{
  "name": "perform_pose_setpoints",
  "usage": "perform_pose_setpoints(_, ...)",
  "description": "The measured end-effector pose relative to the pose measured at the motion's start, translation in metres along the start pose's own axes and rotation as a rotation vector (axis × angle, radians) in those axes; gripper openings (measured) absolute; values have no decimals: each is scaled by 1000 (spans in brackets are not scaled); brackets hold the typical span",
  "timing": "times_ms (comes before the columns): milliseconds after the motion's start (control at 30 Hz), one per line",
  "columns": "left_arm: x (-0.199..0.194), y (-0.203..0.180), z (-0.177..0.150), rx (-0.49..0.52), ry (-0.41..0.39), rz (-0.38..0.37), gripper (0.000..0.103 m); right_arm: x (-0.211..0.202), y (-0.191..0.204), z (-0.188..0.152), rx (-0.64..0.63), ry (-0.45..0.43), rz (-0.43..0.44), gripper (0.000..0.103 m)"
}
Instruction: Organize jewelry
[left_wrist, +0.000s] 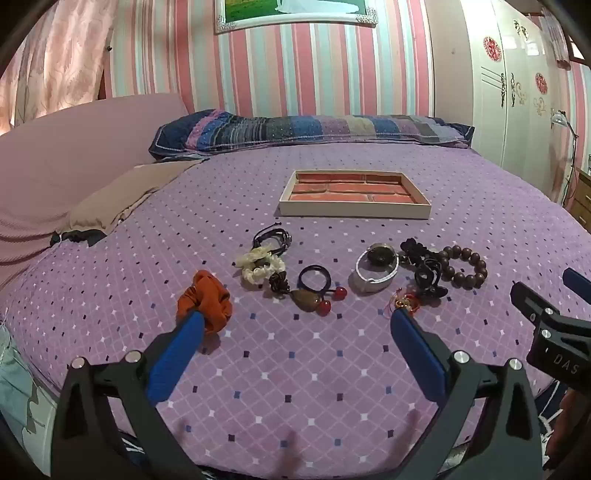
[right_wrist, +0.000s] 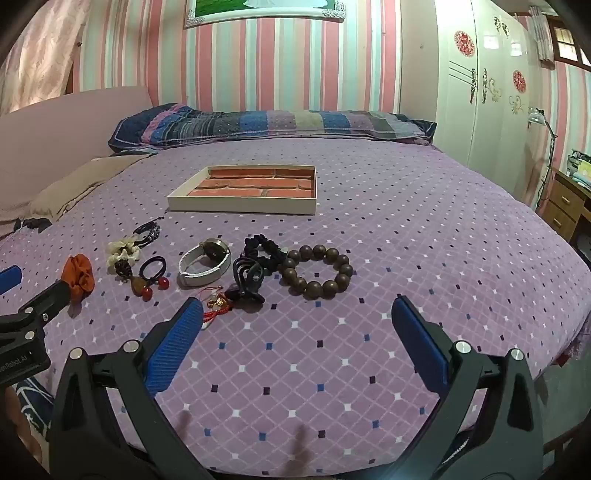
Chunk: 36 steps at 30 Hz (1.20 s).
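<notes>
In the left wrist view, the black body of the right tongs (left_wrist: 576, 280) carries the white letters "DAS". In the right wrist view, the black body of the left tongs (right_wrist: 11, 288) shows a white, partly cut-off "enRobot.AI". No other text is readable.

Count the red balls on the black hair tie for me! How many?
2. Both red balls sit at the near end of the black hair tie on the purple bedspread: one farther right, one nearer the camera. None seems hidden.
</notes>
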<state>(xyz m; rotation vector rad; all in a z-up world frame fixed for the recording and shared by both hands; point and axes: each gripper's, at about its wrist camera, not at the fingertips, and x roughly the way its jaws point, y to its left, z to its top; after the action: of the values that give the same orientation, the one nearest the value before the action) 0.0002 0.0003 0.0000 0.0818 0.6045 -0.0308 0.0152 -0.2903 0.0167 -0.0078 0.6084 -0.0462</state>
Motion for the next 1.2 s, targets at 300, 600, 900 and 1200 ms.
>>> perform_pose_setpoints(300,-1,0,0,4,-3,2,99,1,0,-1,-3,2,-4,99)
perform_pose_setpoints(600,0,4,2,-1,2,-8,99,1,1,0,-6,0,-5,99)
perform_pose_setpoints(900,2,1,1,-1,2,-7,99,-1,2,1,-10,-6,-8,99)
perform_pose_setpoints(1200,1,2,1,-3,2,-9,99,-2,2,2,-10,-7,-9,99)
